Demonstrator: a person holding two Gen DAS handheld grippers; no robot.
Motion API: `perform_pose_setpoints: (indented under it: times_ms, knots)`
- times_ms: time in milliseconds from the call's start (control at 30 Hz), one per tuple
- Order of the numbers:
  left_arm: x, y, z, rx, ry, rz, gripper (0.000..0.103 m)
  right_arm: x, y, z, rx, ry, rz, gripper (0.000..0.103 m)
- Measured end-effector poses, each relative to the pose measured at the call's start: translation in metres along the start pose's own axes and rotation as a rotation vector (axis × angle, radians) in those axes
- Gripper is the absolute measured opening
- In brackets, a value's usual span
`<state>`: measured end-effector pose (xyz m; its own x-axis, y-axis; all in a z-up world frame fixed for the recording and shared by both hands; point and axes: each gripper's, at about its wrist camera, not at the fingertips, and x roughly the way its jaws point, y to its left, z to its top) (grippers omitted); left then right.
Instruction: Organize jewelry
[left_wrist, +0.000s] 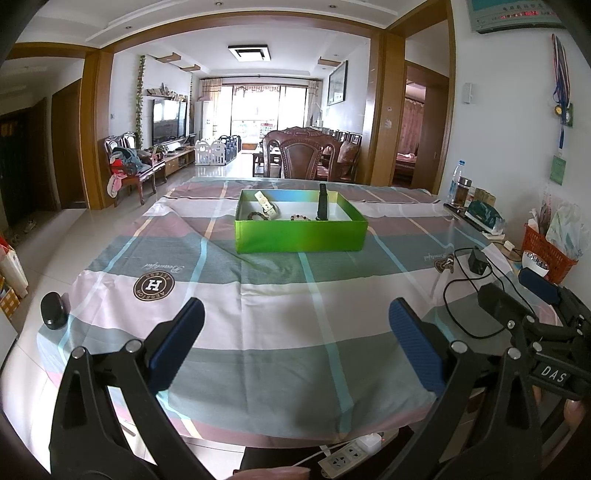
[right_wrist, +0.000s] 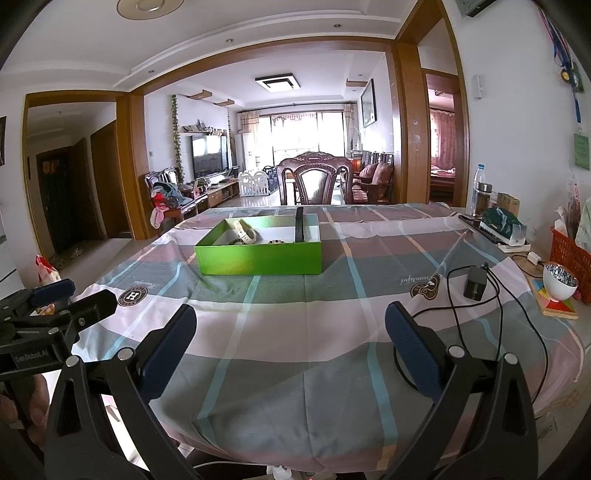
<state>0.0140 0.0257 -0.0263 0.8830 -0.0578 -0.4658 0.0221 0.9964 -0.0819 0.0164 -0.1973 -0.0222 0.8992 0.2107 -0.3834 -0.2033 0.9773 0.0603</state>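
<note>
L wrist: my left claw (left_wrist: 296, 310) spread wide, empty, over table (left_wrist: 280, 332); green box (left_wrist: 301, 230) ahead w/ white watch (left_wrist: 266, 206), black band (left_wrist: 322, 202), bead bracelets. R wrist: my right claw (right_wrist: 290, 317) likewise spread, empty; box left of centre

A table draped in a striped pastel cloth (left_wrist: 280, 317) carries a green box (left_wrist: 301, 234) at its far centre. On the cloth's near left corner sits a small black rounded object (left_wrist: 54, 309). Toward the right edge lie a black power adapter (right_wrist: 474, 282) and its looping cable (right_wrist: 517, 317). Along the bare right side stand a patterned bowl (right_wrist: 559, 286) on a coloured mat (right_wrist: 554, 308), a red basket (right_wrist: 570, 258), a green packet (right_wrist: 504, 221) and, farther back, two bottles (right_wrist: 480, 194).
</note>
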Motion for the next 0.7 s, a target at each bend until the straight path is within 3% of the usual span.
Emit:
perform_pose_setpoints:
  times_ms: [700]
  knots:
    - [0.005, 0.011, 0.001, -0.033, 0.018, -0.008, 0.099, 0.001, 0.001, -0.002, 0.000, 0.000, 0.000, 0.100]
